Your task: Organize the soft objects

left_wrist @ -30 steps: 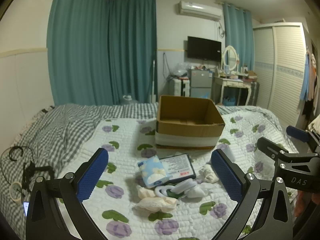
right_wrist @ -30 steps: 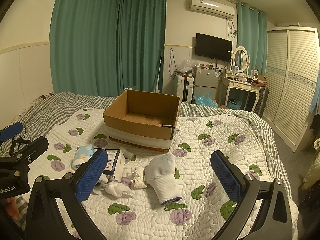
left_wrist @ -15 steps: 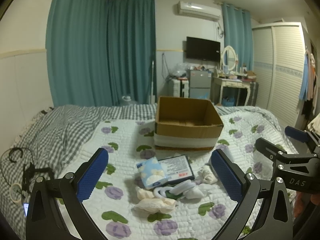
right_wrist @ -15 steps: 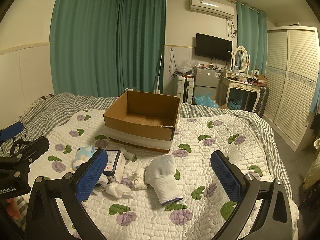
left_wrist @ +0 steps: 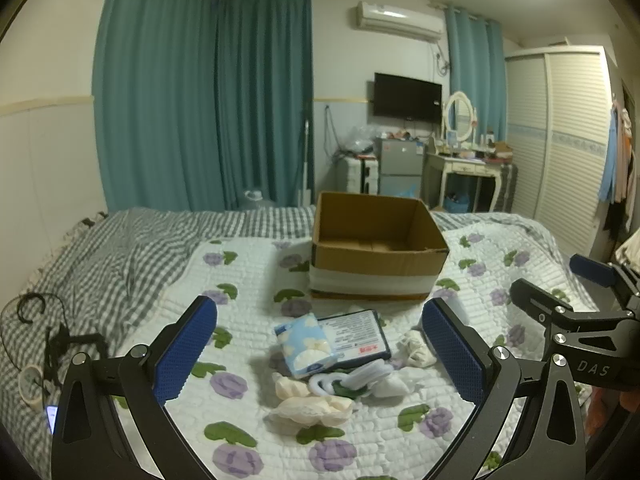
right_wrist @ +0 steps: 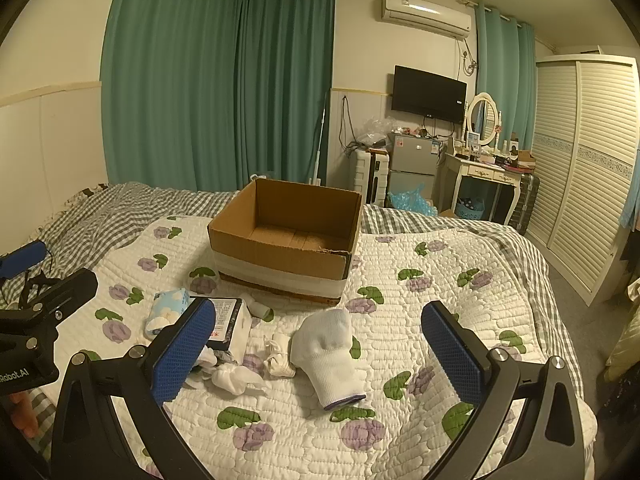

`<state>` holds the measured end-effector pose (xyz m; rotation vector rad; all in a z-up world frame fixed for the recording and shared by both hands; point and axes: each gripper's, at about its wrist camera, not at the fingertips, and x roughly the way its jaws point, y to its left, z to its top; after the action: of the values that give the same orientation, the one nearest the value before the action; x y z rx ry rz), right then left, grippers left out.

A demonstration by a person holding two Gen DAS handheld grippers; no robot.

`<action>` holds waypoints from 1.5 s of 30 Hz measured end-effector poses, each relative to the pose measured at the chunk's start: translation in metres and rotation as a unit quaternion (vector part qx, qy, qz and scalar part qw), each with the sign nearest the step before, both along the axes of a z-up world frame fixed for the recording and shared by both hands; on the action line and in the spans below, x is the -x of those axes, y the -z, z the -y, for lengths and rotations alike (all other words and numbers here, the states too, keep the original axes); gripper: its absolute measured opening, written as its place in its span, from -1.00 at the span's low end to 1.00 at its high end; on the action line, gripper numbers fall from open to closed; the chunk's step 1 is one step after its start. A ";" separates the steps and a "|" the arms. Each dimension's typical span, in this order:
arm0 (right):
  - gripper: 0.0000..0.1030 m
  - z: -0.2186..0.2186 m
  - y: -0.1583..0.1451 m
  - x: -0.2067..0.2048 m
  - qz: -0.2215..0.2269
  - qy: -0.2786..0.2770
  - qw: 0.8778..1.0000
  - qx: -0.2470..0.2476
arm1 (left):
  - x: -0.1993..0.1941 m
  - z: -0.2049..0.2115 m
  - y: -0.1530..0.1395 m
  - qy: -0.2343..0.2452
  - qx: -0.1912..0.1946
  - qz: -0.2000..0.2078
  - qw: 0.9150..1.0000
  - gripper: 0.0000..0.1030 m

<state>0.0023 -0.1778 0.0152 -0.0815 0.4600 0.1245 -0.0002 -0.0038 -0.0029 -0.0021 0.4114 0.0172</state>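
An open, empty cardboard box (left_wrist: 376, 248) (right_wrist: 286, 244) stands on the quilted bed. In front of it lies a heap of soft things: a blue cloud-print tissue pack (left_wrist: 306, 344) (right_wrist: 168, 310), a dark flat packet (left_wrist: 356, 338), a cream frilled cloth (left_wrist: 312, 408) and white rolled socks (left_wrist: 360, 380). A white glove (right_wrist: 328, 354) lies between my right gripper's fingers, farther off. My left gripper (left_wrist: 320, 354) hangs open above the heap. My right gripper (right_wrist: 318, 354) is open too, holding nothing.
A grey checked blanket (left_wrist: 120, 256) covers the bed's left and far side, with cables and a tape roll (left_wrist: 30, 384) on it. Beyond the bed stand a dressing table (right_wrist: 484, 176), a small fridge (right_wrist: 412, 164) and a louvred wardrobe (right_wrist: 588, 168).
Both views have shifted very slightly; the box and heap sit a touch lower and left in the left wrist view. Nothing was gripped or released.
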 end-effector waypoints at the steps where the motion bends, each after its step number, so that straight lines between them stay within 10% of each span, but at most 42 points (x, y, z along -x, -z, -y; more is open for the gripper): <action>1: 1.00 0.000 0.000 0.000 0.000 0.000 1.000 0.000 | 0.000 0.000 0.000 0.000 0.000 0.000 1.000 1.00; 26: 1.00 0.015 -0.024 -0.011 -0.013 -0.013 0.997 0.070 | -0.022 0.003 -0.027 0.001 -0.003 -0.013 1.000 1.00; 45: 0.99 0.008 0.109 -0.139 -0.213 -0.061 0.974 0.036 | -0.094 0.000 0.080 -0.045 -0.009 -0.164 0.985 1.00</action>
<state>0.1414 -0.1857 -0.0934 -0.1563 0.8901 0.2483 0.0934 -0.0033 -0.0825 0.0004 0.7414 0.1111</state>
